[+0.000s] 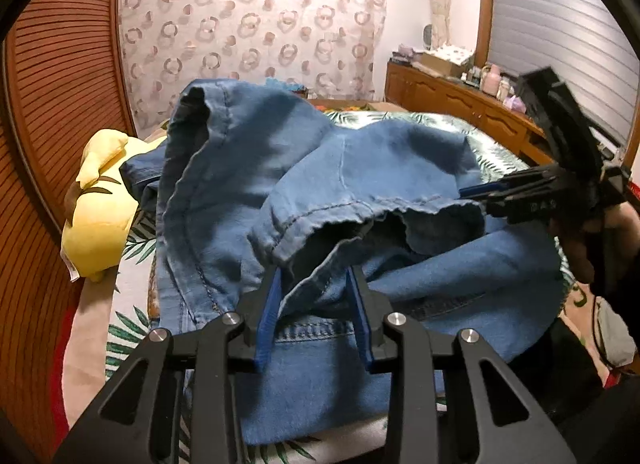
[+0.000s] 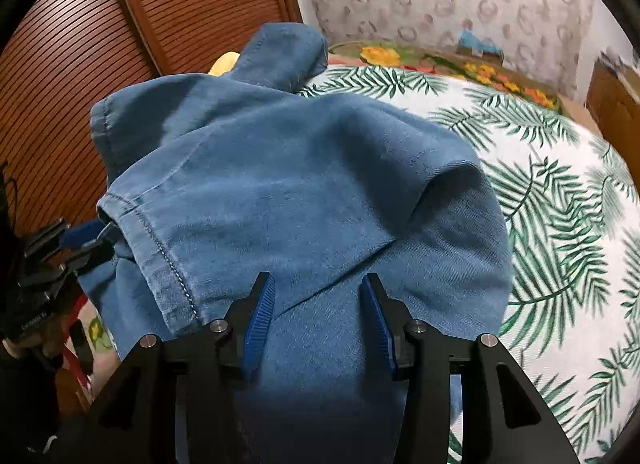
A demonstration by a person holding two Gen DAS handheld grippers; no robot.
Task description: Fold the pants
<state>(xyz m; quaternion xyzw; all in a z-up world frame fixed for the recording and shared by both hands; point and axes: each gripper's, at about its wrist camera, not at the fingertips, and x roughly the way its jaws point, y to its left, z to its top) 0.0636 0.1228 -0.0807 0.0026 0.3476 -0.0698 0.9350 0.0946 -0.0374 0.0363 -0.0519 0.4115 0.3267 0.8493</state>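
Blue denim pants lie bunched on the bed, leg ends folded back over the rest. My left gripper is open, its blue pads on either side of a leg hem. My right gripper shows in the left wrist view at the right, its blue tip against the hem's far end. In the right wrist view the right gripper is open just above the denim, and the left gripper sits at the left edge by the stitched hem.
The bed has a white palm-leaf cover. A yellow plush toy lies at the left beside a slatted wooden door. A wooden sideboard with clutter stands at the right. A patterned curtain hangs behind.
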